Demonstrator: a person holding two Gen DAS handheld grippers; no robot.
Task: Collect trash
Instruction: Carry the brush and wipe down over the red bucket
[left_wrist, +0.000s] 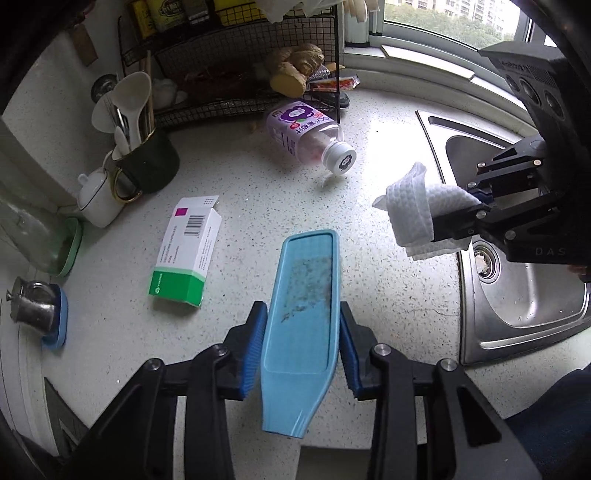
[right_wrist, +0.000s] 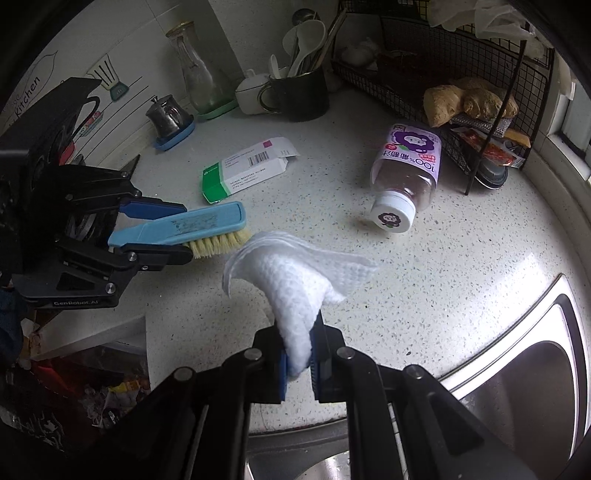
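Blue brush (left_wrist: 301, 306) clamped in the down-tilted left gripper (left_wrist: 303, 345); right gripper (right_wrist: 299, 363) pinches white cloth (right_wrist: 295, 284).

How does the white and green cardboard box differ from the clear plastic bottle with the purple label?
The white and green cardboard box is flat-sided and opaque, with one end flap open; the clear plastic bottle with the purple label is round, see-through, and closed by a white cap. The box shows a barcode, the bottle a cartoon face. Both lie on their sides on the speckled white counter, held by neither gripper.
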